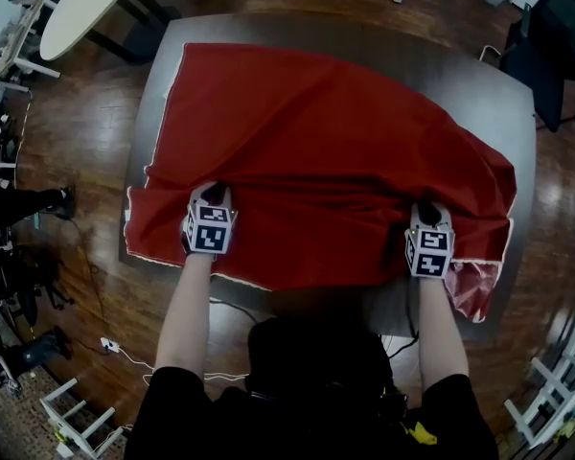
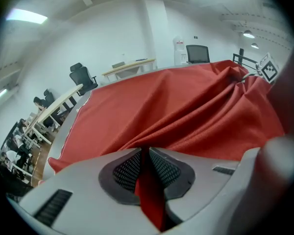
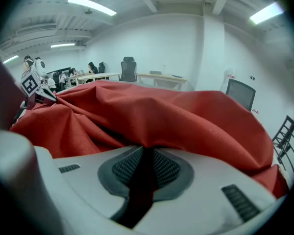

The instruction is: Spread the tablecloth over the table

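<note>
- We hold the left gripper at the near left of the red tablecloth. Its marker cube faces up towards the head view.
- In the left gripper view, the left gripper is clamped on a thin fold of the tablecloth. The red strip runs up between the two meshed pads, which press on it from either side with only the fabric between them.
- We hold the right gripper at the near right of the cloth, level with the left one and well apart from it.
- In the right gripper view, the right gripper is likewise clenched on a pinch of the tablecloth. A dark, shadowed fold sits between its pads, and the cloth rises in a ridge straight out of the grip.
- Each gripper view catches the other gripper's marker cube at its edge, on the right in the left gripper view and on the left in the right gripper view, with cloth bunched between them.
- The tablecloth lies over most of the dark table, flat on the far left and creased between the grippers.
- The table shows bare along its far side and right side.
- The near right corner of the cloth hangs off the table's edge.
- A white-edged hem runs along the cloth's near and left edges.
- The table stands on a wooden floor.
</note>
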